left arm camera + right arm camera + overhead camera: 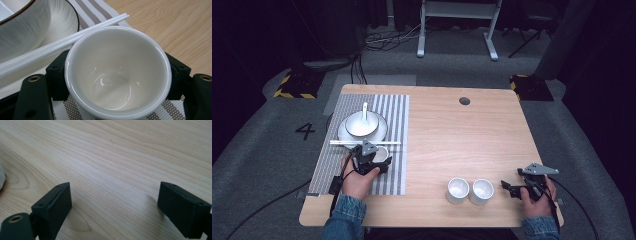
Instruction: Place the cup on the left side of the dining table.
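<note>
My left tool sits over the striped placemat at about 9 o'clock on the wooden surface. Its jaws press on either side of a small white cup, clamped on its wall. The cup stands on the placemat, and its far rim touches a pair of white chopsticks that lie across the mat. Beyond the chopsticks, toward 11 o'clock from the cup, a white bowl rests on a white plate with a dark rim, and a white spoon stands in the bowl with its handle pointing to 12 o'clock.

My right tool rests low at about 4 o'clock on the surface, near the front right corner. Its jaws are spread wide apart with bare wood between them, gripping nothing.

Two more small white cups stand touching side by side at about 6 o'clock, just left of my right tool and well apart from the placemat. A dark round hole shows in the surface near 12 o'clock.
</note>
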The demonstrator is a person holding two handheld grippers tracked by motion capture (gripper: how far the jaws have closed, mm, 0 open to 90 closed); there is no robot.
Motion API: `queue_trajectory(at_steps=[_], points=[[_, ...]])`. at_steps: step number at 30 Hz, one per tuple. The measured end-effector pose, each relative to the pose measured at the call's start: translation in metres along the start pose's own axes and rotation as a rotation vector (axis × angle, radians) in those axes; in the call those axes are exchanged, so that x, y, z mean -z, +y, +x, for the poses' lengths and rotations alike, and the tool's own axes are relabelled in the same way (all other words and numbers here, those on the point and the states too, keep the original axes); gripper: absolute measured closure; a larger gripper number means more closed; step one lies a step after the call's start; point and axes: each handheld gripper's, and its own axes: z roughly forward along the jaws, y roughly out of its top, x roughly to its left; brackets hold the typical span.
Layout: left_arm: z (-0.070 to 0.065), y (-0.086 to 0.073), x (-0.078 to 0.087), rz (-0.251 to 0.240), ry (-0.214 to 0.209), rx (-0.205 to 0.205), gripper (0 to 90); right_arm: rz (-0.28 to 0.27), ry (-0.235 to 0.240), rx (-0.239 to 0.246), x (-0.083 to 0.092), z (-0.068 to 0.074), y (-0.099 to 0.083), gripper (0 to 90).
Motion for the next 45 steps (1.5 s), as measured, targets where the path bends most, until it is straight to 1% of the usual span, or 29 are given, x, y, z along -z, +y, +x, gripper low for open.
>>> queue_trajectory(at_steps=[9, 11, 17, 24, 31, 33, 35, 43, 45], points=[[-0.001, 0.0, 0.0, -0.003, 0.005, -0.007, 25.6, 0.0, 0.0, -0.001, 0.0, 0.0, 0.0, 12.2], [-0.002, 0.0, 0.0, -0.005, 0.01, -0.002, 25.4, 0.0, 0.0, 0.0, 0.0, 0.0, 0.0, 12.2], [-0.001, 0.001, 0.006, -0.034, 0.012, 0.016, 24.6, 0.0, 0.0, 0.0, 0.0, 0.0, 0.0, 12.2], [-0.002, 0.003, 0.017, -0.038, 0.028, -0.001, 20.9, 0.001, 0.002, -0.002, 0.0, 0.0, 0.0, 11.9], [-0.001, 0.004, 0.026, -0.035, 0.025, -0.022, 19.6, 0.001, 0.002, -0.001, 0.0, 0.0, 0.0, 11.9], [-0.001, 0.004, 0.029, -0.036, 0.021, -0.015, 19.4, 0.001, 0.001, -0.001, 0.0, 0.0, 0.0, 11.9], [0.0, 0.004, 0.033, -0.036, 0.017, -0.019, 19.3, 0.001, 0.001, -0.001, 0.0, 0.0, 0.0, 11.9], [0.0, 0.002, 0.046, -0.023, 0.005, -0.047, 19.4, 0.001, 0.001, -0.001, 0.0, 0.0, 0.0, 12.0], [-0.001, 0.0, 0.05, -0.011, -0.002, -0.058, 19.4, 0.001, 0.003, -0.001, 0.0, 0.0, 0.0, 12.1]])
